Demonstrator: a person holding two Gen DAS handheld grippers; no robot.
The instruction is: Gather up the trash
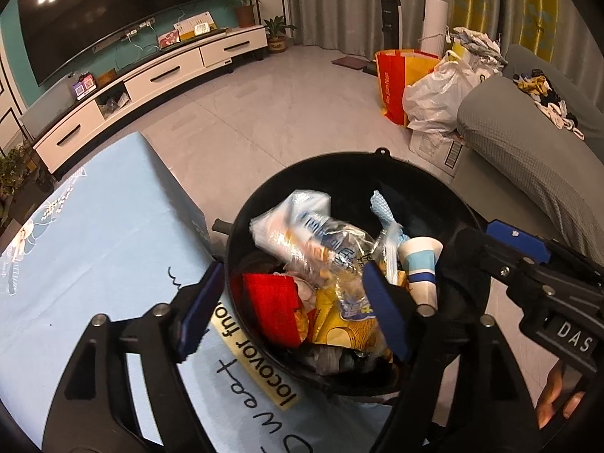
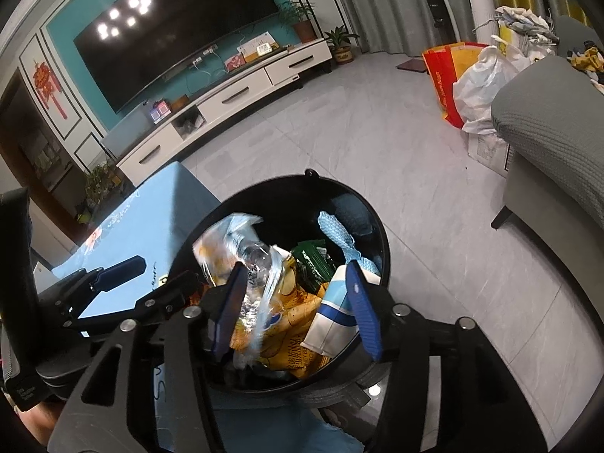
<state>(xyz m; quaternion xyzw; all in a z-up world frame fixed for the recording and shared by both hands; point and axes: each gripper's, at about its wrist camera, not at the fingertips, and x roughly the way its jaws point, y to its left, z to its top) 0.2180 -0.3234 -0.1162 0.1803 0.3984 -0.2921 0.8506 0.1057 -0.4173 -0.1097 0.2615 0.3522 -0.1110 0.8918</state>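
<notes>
Hovering over the black bin (image 1: 377, 173), both grippers are standing spread with nothing pinched. Left gripper (image 1: 290, 313) is straddling the near-left rim, one finger outside over the blue tablecloth (image 1: 94, 245), likely clearing the edge. Right gripper (image 2: 296, 309) is gaping above the clear plastic wrapper (image 2: 260, 294), which looks freshly let go. Trash is sitting inside the bin: paper cup (image 1: 421, 260), yellow snack bag (image 2: 290, 336), red packet (image 1: 270, 302).
</notes>
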